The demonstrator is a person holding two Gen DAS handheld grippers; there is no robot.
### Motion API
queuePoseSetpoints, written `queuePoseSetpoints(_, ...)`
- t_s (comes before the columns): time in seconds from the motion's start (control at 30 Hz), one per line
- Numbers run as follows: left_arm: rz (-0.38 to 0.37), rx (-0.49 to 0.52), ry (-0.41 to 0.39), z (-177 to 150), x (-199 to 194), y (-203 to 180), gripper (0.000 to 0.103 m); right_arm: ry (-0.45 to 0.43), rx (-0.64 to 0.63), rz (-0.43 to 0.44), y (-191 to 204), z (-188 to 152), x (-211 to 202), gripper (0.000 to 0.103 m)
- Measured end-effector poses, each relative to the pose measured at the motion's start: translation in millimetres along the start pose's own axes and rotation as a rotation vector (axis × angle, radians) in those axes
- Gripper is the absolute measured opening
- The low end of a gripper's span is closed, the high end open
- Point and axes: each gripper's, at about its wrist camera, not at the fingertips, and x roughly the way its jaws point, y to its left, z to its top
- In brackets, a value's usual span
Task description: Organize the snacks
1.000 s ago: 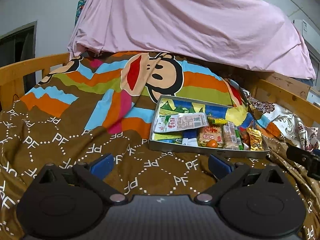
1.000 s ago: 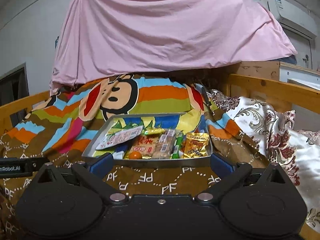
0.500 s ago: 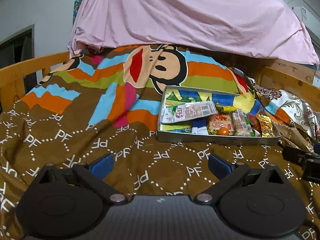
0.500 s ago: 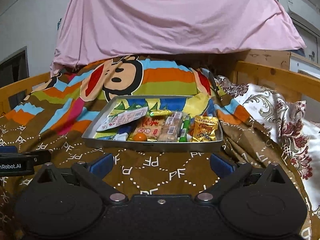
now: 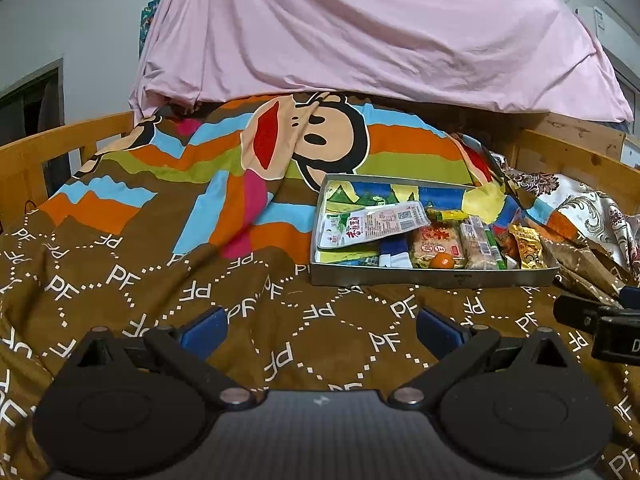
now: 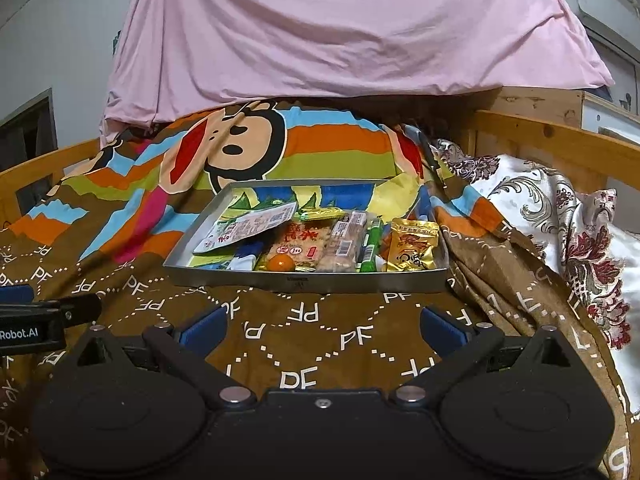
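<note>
Tray: your shallow grey metal tray (image 6: 308, 280) sits on the brown blanket (image 6: 280, 344).
Contents: white flat packet (image 6: 248, 228), gold foil pouch (image 6: 412, 246), small orange ball (image 6: 280, 263).
Claws: your left gripper (image 5: 320, 326) and right gripper (image 6: 322, 326) both gape, empty.

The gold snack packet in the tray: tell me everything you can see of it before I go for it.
The gold snack packet is a shiny foil pouch with red-orange print and crimped top and bottom seams. It looks sealed and slightly puffed. It lies flat at the right end of the metal tray, near the front wall, top edge pointing away from the camera. The green stick packet lies just to its left, apparently touching. The print is too small to read. Neither gripper touches it.
</note>
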Motion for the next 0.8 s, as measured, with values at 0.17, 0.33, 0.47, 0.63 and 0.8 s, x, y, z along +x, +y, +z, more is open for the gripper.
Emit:
queuePoseSetpoints(0.17, -0.002, 0.011, -0.002, -0.5, 0.0, -1.9, 0.102, 0.003, -0.002, 0.003, 0.7, -0.3, 0.3, 0.102)
queuePoseSetpoints(0.33, 0.001, 0.028, -0.001, -1.8, 1.1, -4.2, 0.102, 0.007, -0.003, 0.004, 1.0, -0.3, 1.8, 0.102)
queuePoseSetpoints(0.47, 0.000, 0.031, 0.001, -2.2, 1.4, -4.7, 0.102, 0.008, -0.003, 0.004, 1.4, -0.6, 1.7, 0.102)
queuePoseSetpoints(0.63, 0.000, 0.029, 0.000, -2.3, 1.4, -4.9, 0.102, 0.009, -0.004, 0.004, 1.9, -0.9, 1.6, 0.102)
queuePoseSetpoints(0.8, 0.001, 0.033, 0.001, -2.7, 1.1, -4.7, 0.102, 0.013, -0.006, 0.006, 2.1, -1.1, 2.4, 0.102)
